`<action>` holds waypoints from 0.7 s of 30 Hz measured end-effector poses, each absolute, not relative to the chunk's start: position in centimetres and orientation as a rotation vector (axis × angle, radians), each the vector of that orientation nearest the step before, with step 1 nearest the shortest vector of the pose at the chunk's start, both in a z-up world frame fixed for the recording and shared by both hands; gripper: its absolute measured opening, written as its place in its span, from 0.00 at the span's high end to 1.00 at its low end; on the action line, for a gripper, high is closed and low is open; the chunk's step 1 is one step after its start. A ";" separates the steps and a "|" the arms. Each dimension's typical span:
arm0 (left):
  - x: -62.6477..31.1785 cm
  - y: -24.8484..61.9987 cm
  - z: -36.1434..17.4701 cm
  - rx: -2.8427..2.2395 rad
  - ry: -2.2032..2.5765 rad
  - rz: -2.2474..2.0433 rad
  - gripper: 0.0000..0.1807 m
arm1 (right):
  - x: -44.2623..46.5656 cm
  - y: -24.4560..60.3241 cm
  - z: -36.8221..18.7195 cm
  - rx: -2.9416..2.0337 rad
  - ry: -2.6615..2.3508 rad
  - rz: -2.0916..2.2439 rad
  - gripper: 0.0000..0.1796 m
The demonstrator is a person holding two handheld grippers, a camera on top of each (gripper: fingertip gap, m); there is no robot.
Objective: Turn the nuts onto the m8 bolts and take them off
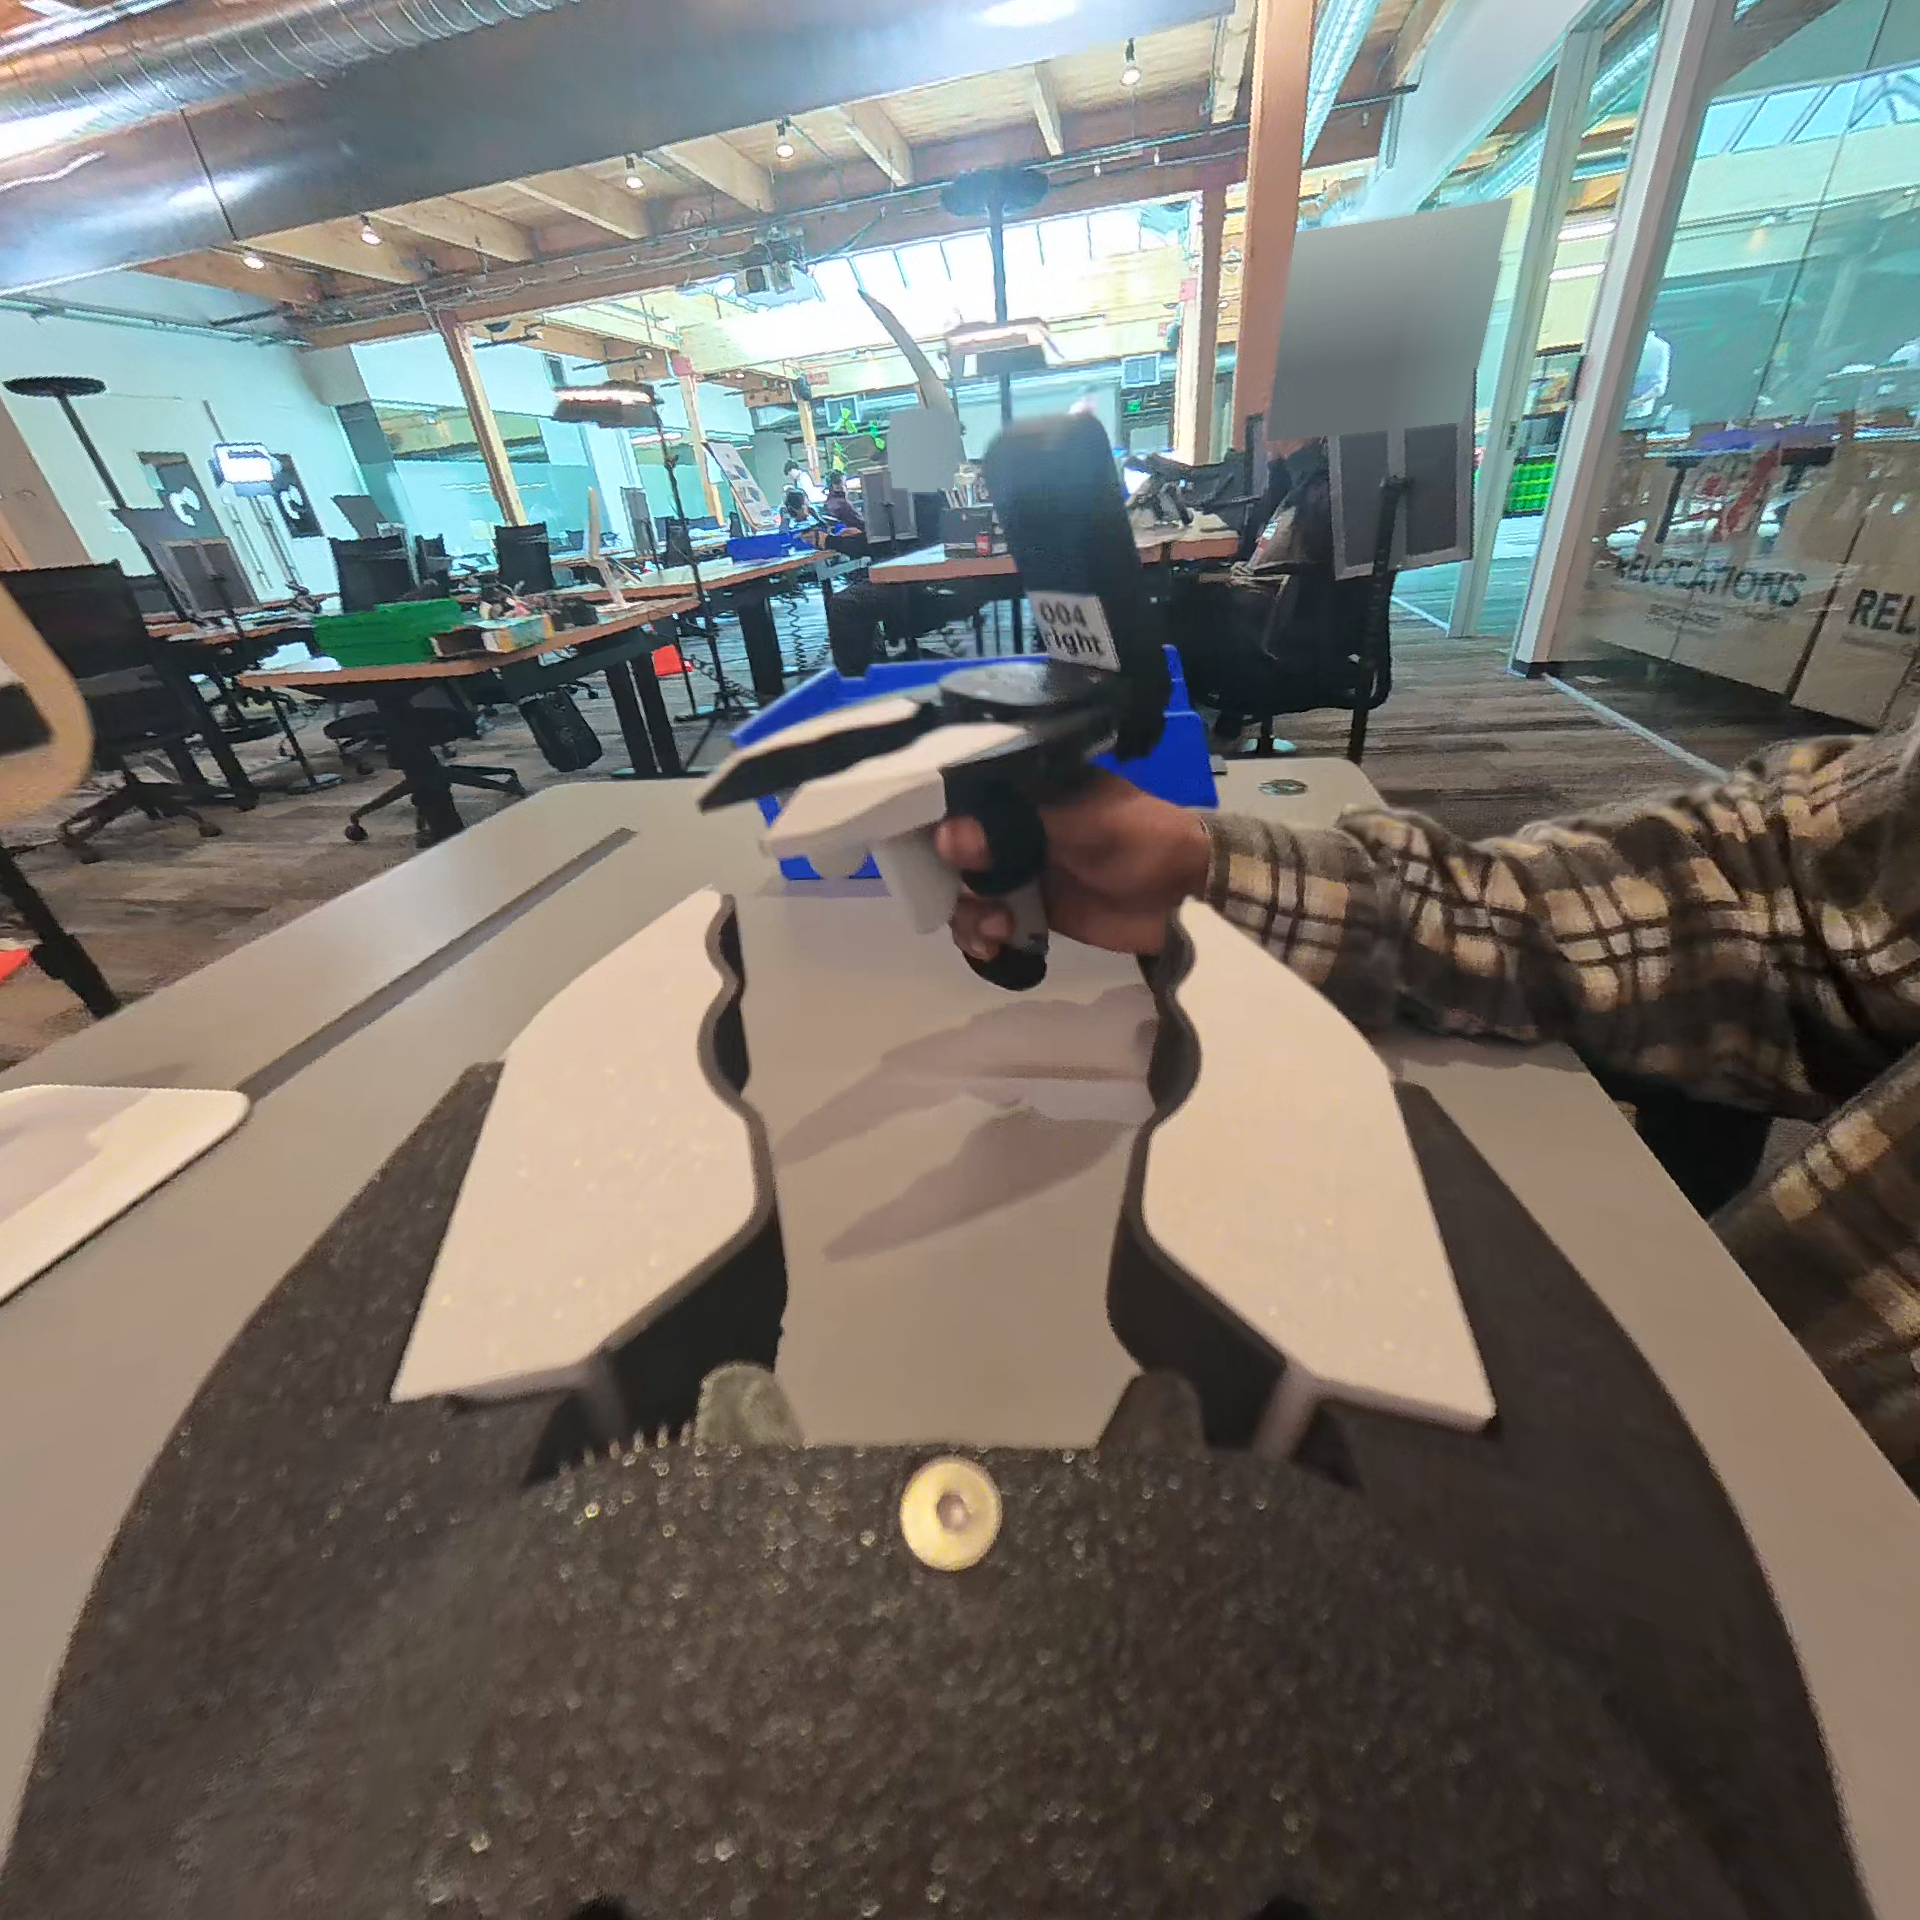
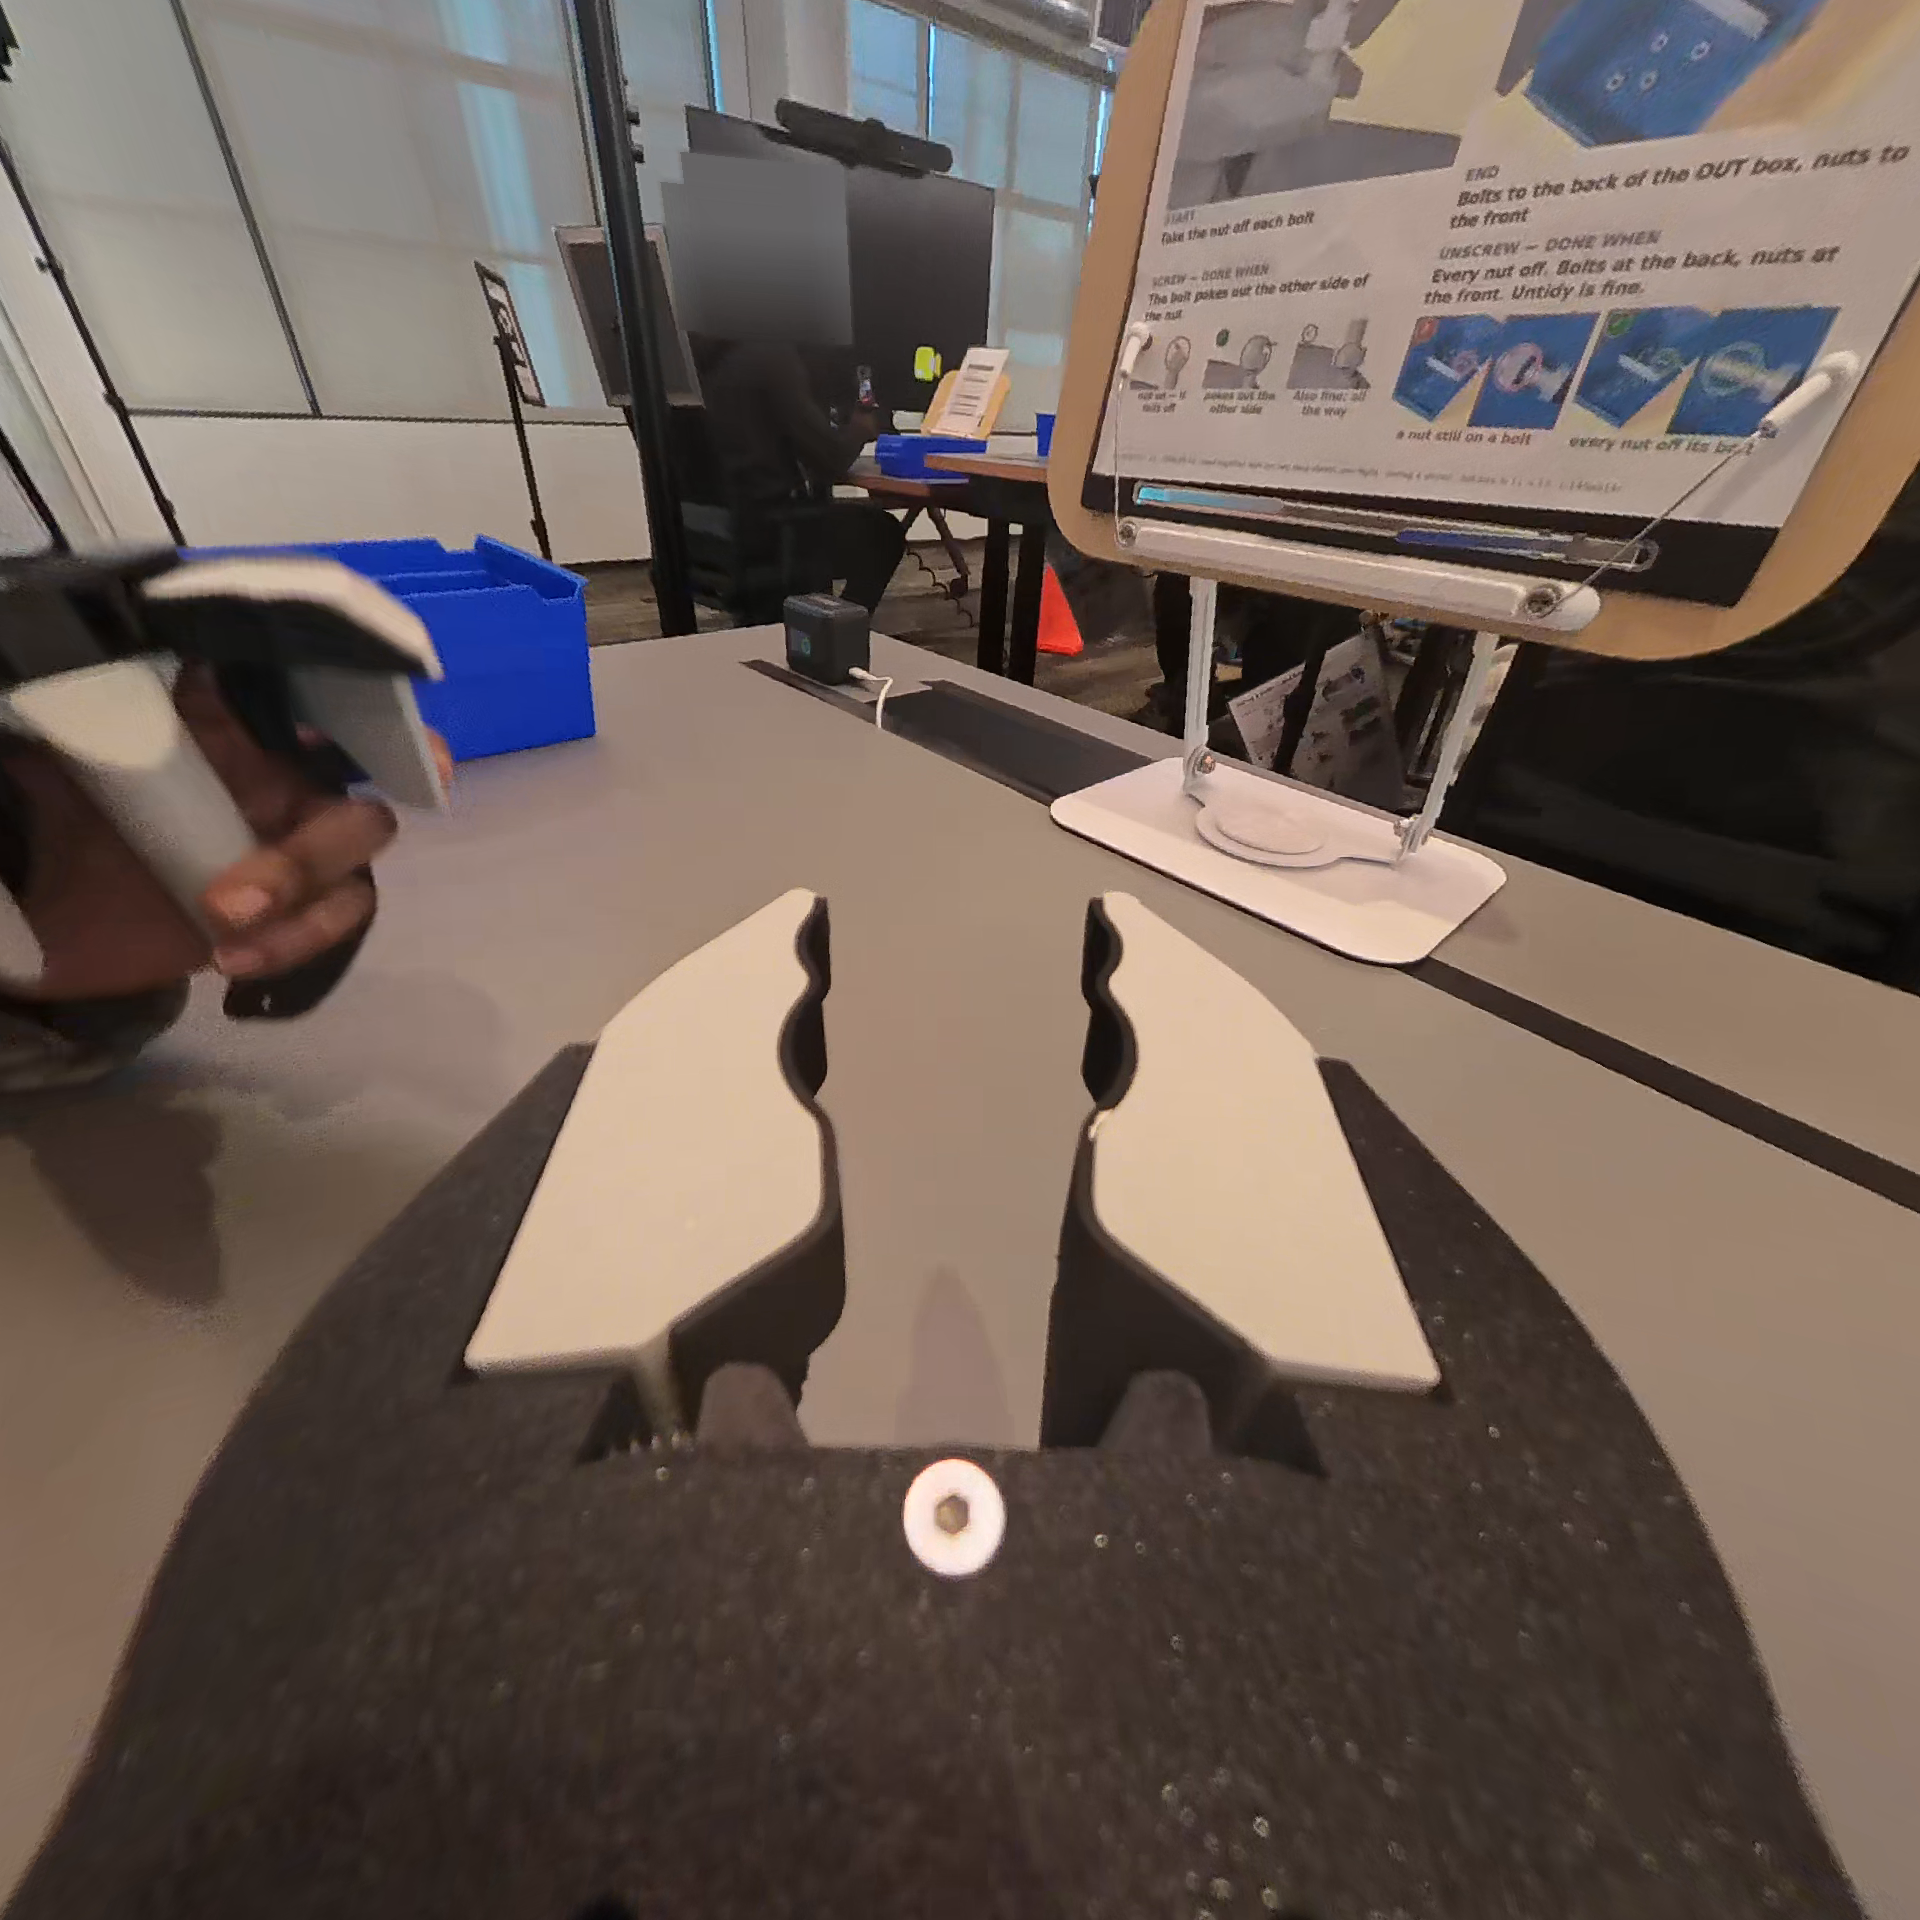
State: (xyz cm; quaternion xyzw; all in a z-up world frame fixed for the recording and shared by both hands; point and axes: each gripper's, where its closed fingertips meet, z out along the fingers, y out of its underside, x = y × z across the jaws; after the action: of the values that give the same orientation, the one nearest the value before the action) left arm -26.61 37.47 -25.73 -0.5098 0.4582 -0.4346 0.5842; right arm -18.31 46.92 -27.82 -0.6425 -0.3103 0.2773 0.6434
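Observation:
No nuts or bolts show in either view. My left gripper (image 1: 951,925) is open and empty above the grey table (image 1: 935,1299). My right gripper (image 2: 954,914) is open and empty above the same table (image 2: 935,790). In the left wrist view the right gripper (image 1: 769,805) is held in a hand ahead of mine, in front of a blue bin (image 1: 1174,748). In the right wrist view the left gripper (image 2: 416,717) is at the left edge, held in a hand, in front of a blue compartment bin (image 2: 499,644).
An instruction sheet on a wooden board with a white stand (image 2: 1278,842) stands at the right of the table; its base shows in the left wrist view (image 1: 94,1164). A small black device with a white cable (image 2: 826,639) sits by a black slot. A plaid sleeve (image 1: 1558,935) reaches in from the right.

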 end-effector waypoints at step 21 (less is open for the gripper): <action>-72.2 44.3 -28.8 -2.259 0.987 -0.016 0.72 | -19.5 45.9 -28.4 -1.408 -0.794 0.509 0.77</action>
State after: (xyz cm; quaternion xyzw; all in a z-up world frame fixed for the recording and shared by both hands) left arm -72.17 44.31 -28.77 -0.8645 0.3778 -0.0061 0.3316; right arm -19.49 45.86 -28.45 -0.6228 -0.3511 0.2253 0.6619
